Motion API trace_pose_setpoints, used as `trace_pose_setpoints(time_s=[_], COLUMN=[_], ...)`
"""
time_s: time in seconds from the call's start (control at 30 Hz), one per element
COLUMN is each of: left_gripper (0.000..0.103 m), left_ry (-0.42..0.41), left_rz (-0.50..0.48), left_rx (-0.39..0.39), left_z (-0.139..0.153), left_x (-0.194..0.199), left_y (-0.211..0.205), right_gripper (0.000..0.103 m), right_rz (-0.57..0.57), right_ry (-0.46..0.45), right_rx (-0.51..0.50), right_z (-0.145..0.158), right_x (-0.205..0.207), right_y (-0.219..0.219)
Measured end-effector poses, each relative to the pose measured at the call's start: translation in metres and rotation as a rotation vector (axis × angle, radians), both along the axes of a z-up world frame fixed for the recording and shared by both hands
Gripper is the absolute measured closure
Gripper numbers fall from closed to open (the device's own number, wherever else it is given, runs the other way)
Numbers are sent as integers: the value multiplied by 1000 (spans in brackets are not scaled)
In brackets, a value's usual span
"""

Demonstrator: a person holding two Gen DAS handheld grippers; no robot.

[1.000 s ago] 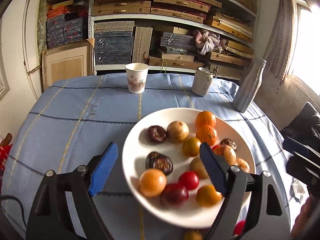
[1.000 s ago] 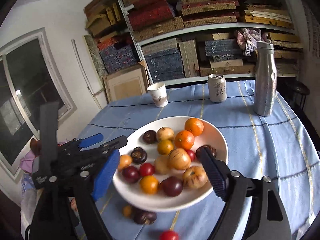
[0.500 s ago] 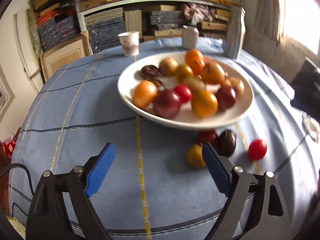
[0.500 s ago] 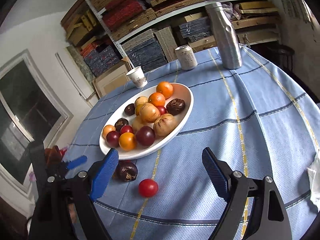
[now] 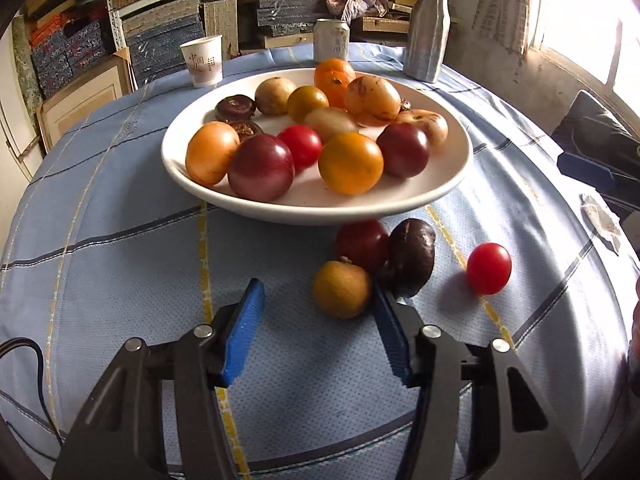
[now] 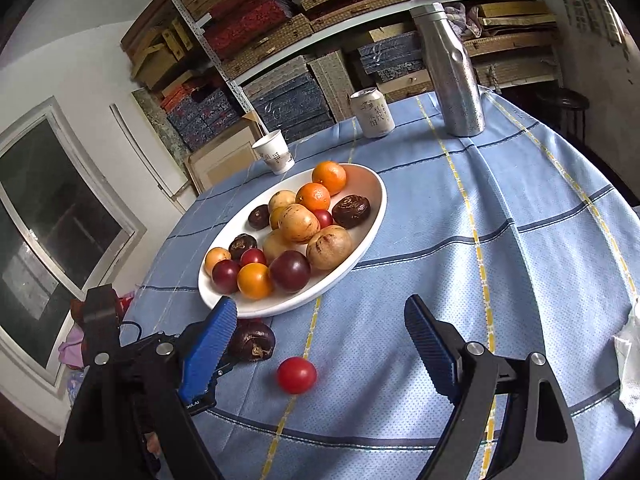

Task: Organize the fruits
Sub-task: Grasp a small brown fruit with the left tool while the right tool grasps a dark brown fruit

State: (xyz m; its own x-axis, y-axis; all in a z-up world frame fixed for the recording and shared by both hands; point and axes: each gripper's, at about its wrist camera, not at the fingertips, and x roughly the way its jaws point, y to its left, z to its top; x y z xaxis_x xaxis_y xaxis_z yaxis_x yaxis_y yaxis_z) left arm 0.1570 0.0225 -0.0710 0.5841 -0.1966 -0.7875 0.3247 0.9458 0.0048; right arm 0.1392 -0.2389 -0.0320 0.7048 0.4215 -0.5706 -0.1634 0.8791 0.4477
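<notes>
Two open claws, left claw [image 5: 318,320], right claw [image 6: 320,344], blue striped tablecloth [image 6: 500,240], stacked shelves [image 6: 320,32] behind

place: home storeroom — shelves [image 6: 360,12] stacked with bound boxes | round table [image 6: 520,240] in blue cloth

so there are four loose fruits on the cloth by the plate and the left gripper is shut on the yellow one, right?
Not shut. In the left wrist view the left gripper is open, and the yellow fruit lies on the cloth just ahead of its fingers. Four loose fruits beside the plate is correct.
</notes>
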Motion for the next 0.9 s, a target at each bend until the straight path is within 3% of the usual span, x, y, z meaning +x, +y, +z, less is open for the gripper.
trace_pose_setpoints(time_s=[0.33,0.5,0.6,0.9], left_gripper=[57,75,75,75], left_ry=[4,20,30,-54], left_rz=[-30,-64,-65,82], left_rx=[-38,-91,-118,-91], left_z=[1,2,2,29], left_x=[5,6,6,6], left_y=[-5,-6,-4,35], right_gripper=[16,16,16,16], right_rz=[25,45,72,182], right_ry=[10,14,4,-28], right_rx=[-32,-50,-78,-238], right_z=[-4,-6,-7,-14], right_x=[0,0,-2,-9], right_y=[9,14,23,69])
